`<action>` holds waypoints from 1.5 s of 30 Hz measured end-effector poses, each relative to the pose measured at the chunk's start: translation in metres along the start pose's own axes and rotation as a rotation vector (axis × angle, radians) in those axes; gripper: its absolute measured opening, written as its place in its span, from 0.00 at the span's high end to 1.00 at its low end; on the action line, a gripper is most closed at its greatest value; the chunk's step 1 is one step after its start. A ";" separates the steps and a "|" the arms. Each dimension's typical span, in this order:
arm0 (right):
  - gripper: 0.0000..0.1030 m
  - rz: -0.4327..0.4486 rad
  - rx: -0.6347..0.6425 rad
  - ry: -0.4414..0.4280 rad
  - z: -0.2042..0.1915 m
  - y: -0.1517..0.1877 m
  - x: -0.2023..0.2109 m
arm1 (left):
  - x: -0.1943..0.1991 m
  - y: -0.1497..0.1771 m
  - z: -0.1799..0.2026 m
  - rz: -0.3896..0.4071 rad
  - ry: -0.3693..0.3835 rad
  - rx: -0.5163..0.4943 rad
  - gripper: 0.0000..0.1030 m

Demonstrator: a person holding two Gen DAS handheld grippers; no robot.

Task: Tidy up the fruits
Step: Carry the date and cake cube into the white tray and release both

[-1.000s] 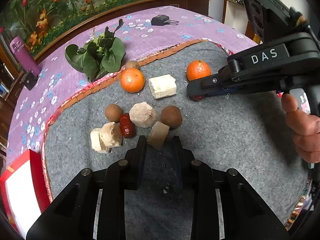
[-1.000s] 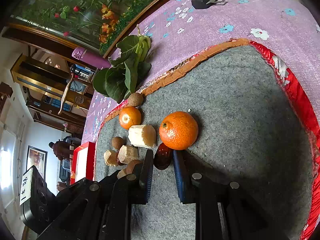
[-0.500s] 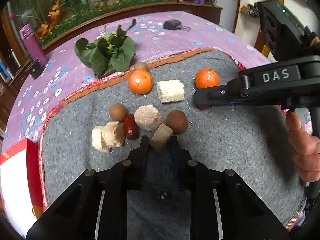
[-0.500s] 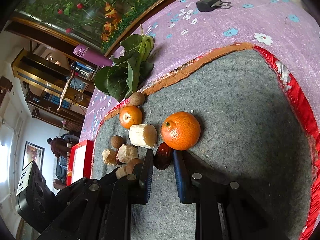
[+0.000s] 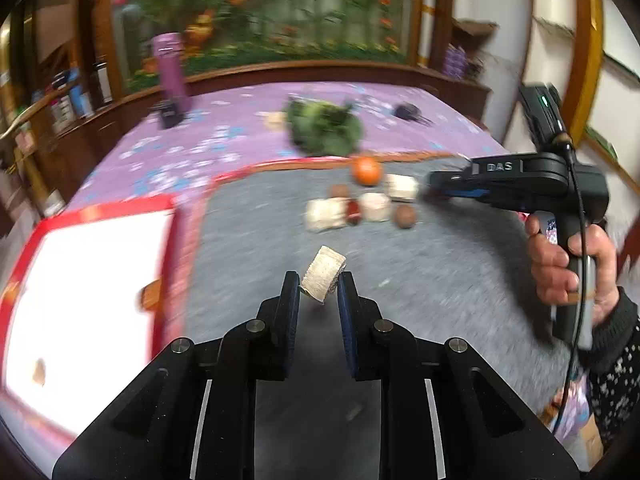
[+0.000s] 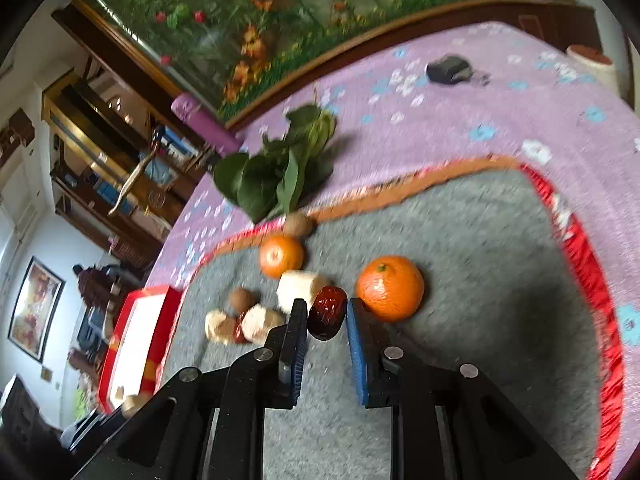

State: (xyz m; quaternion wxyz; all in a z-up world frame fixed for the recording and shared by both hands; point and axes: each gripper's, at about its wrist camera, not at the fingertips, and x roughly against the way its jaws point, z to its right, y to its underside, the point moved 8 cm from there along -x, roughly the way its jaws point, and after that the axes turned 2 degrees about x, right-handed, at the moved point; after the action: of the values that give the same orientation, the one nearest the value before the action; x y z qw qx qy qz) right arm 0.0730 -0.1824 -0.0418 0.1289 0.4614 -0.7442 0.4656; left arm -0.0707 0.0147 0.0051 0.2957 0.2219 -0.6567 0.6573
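Left gripper [image 5: 319,285] clamps a pale cut chunk [image 5: 323,279] between its 2 fingers, lifted clear of the grey mat [image 5: 420,264]. Beyond it sit an orange [image 5: 366,171] and the blurred pile; left, a red-rimmed white tray [image 5: 24,256]. On the right, a hand [image 5: 568,264] holds the right gripper [image 5: 434,184].

Black tool [image 5: 318,294] (blue pads), speckled sleeve [image 5: 612,356]

The only readable text is "DAS", in pale capital letters on the black body of the right claw [image 5: 434,190], seen from the left wrist view; motion blur softens the letters, so the reading is probably but not certainly right. In the right wrist view no lettering can be read anywhere.
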 end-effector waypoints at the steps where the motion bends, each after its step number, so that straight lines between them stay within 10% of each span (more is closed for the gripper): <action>1: 0.81 0.016 0.002 0.010 0.001 -0.002 0.002 | 0.011 0.003 -0.015 0.017 -0.018 0.027 0.82; 10: 0.81 -0.002 -0.007 0.114 0.013 0.004 -0.012 | 0.105 0.015 -0.143 0.167 -0.202 0.243 0.82; 17: 0.81 -0.037 -0.021 0.025 -0.043 0.018 -0.016 | 0.130 0.032 -0.203 0.195 -0.308 0.321 0.82; 32: 0.82 -0.299 0.129 -0.364 -0.257 0.087 -0.068 | 0.102 0.056 -0.238 0.125 -0.271 0.397 0.82; 45: 0.82 -0.399 0.159 -0.383 -0.303 0.131 -0.111 | 0.063 0.071 -0.236 0.038 -0.212 0.382 0.82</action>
State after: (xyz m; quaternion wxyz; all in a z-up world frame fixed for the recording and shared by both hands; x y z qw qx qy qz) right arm -0.0444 0.1452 -0.0243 0.0383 0.6869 -0.6107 0.3922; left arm -0.1425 0.2583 -0.0133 0.1652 0.3295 -0.5517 0.7482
